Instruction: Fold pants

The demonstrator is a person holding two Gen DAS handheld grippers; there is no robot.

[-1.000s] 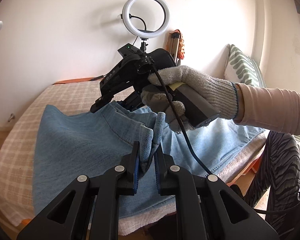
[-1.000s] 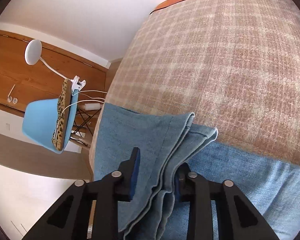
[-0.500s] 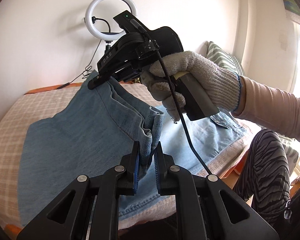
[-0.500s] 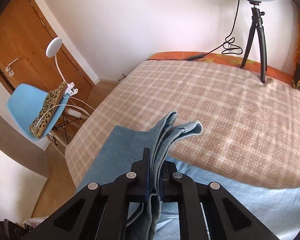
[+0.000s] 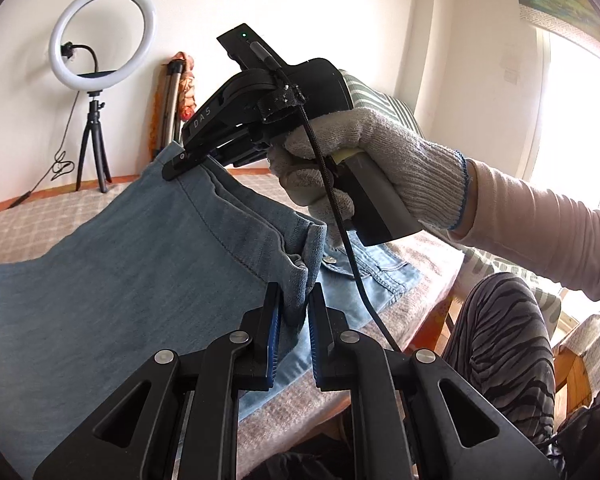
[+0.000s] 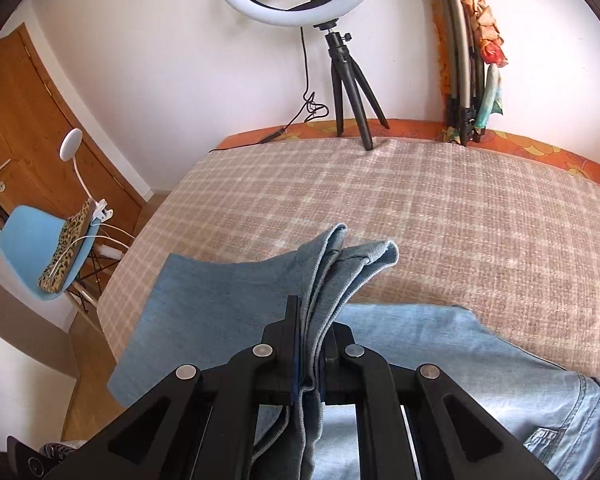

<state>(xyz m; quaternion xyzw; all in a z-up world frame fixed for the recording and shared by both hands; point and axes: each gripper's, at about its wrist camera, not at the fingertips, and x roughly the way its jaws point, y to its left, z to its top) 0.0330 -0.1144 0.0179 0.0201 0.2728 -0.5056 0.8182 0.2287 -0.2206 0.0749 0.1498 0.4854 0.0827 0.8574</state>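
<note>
My left tongs [image 5: 293, 312] pinch the jeans [image 5: 132, 264] hem at lower centre; only this view shows my gloved hand [image 5: 364, 164]. My right tongs [image 6: 314, 344] clamp bunched hem, lifted higher than before
</note>
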